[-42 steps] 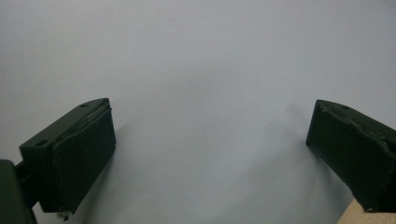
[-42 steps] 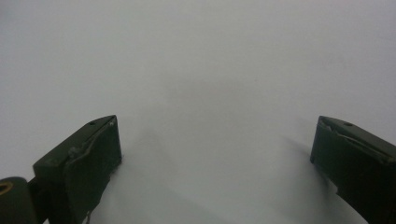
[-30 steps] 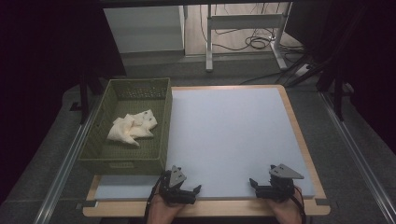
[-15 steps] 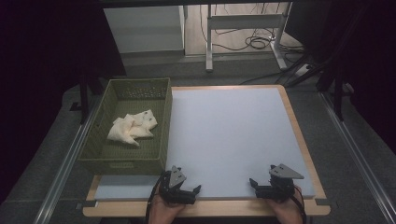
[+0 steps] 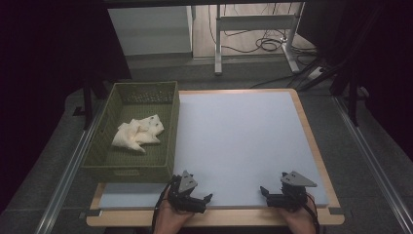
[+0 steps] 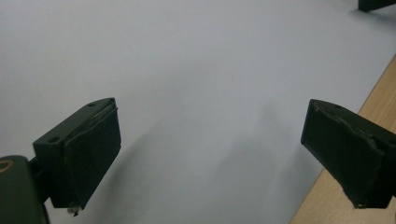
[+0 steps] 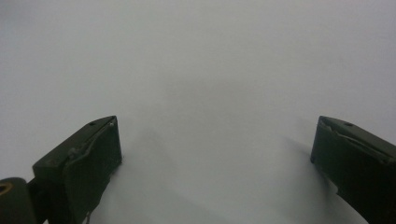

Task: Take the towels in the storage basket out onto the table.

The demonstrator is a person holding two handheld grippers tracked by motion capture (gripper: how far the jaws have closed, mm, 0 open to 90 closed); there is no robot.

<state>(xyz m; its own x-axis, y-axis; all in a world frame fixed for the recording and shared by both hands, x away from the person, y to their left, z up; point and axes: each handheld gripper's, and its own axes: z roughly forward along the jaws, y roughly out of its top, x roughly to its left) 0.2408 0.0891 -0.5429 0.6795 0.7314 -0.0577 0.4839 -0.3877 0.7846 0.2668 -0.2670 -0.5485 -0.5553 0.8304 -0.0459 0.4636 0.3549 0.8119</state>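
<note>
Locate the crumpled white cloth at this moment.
In the high view the white cloth lies inside the green basket on the table's left side, far from both hand-held grippers.

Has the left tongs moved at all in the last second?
No. The left tongs sits by the table's near wooden edge, just below the green basket, as before.

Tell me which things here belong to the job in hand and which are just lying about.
In play: left gripper and right gripper, both open; the cream cloth in the green basket.
Just there: pale mat, white cabinet, floor cables.
</note>
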